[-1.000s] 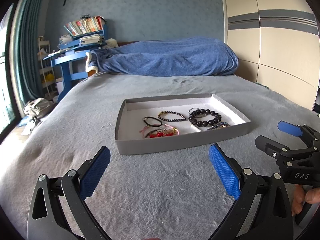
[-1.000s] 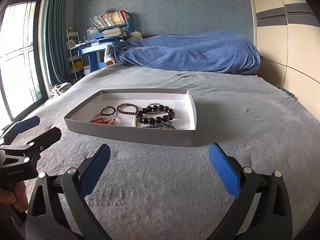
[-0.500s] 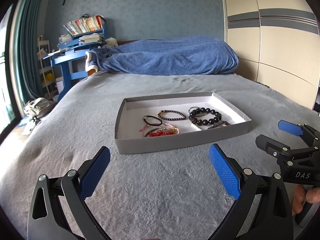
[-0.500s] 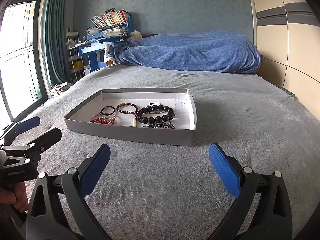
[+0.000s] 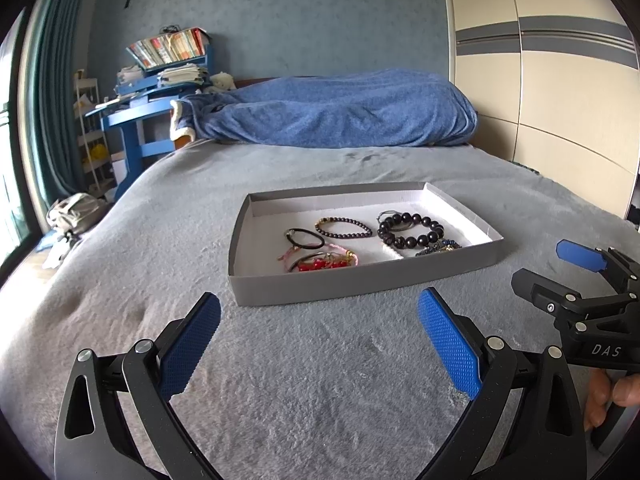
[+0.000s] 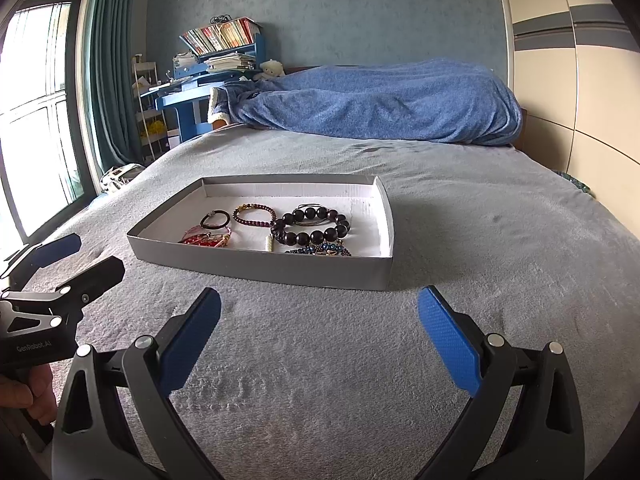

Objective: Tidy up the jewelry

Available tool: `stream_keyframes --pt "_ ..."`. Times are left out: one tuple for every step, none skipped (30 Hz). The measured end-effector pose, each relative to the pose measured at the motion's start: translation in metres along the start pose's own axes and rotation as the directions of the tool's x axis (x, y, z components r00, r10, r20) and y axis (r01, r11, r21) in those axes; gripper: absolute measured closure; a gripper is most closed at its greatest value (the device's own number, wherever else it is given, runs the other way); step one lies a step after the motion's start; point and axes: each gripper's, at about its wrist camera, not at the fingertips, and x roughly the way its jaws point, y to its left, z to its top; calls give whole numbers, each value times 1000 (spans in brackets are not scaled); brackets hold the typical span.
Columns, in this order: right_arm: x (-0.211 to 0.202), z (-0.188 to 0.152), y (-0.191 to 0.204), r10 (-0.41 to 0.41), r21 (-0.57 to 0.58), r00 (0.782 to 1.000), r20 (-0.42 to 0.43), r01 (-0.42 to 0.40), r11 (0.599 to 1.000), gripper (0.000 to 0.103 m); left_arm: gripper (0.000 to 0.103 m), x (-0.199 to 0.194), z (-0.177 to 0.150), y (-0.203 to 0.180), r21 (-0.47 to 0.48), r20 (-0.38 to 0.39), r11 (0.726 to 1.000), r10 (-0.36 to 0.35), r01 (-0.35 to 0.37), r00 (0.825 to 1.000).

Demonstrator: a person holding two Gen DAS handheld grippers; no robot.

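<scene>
Both grippers, left gripper [image 5: 319,343] and right gripper [image 6: 319,342], spread empty short of the tray [image 5: 362,285]; all visible bracelets [image 5: 410,230] lie inside, stage undeterminable.

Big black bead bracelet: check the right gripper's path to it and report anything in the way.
Only the tray's near wall stands between the open right gripper and the big black bead bracelet; the gripper must clear it. A blue beaded piece lies just in front of the bracelet.
</scene>
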Motion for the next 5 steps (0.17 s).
stream_keyframes --pt "0 0 0 0 0 1000 0 0 1000 6 5 0 1 0 0 1 1000 0 0 1000" --pt "0 0 0 0 0 1000 0 0 1000 6 5 0 0 0 0 0 1000 0 0 1000" --pt "0 0 0 0 0 1000 0 0 1000 6 5 0 1 0 0 0 1000 0 0 1000" --pt "0 0 0 0 0 1000 0 0 1000 6 5 0 1 0 -1 0 1000 -1 1 1000" --pt "0 0 0 0 0 1000 0 0 1000 6 5 0 1 0 -1 0 1000 -1 1 1000"
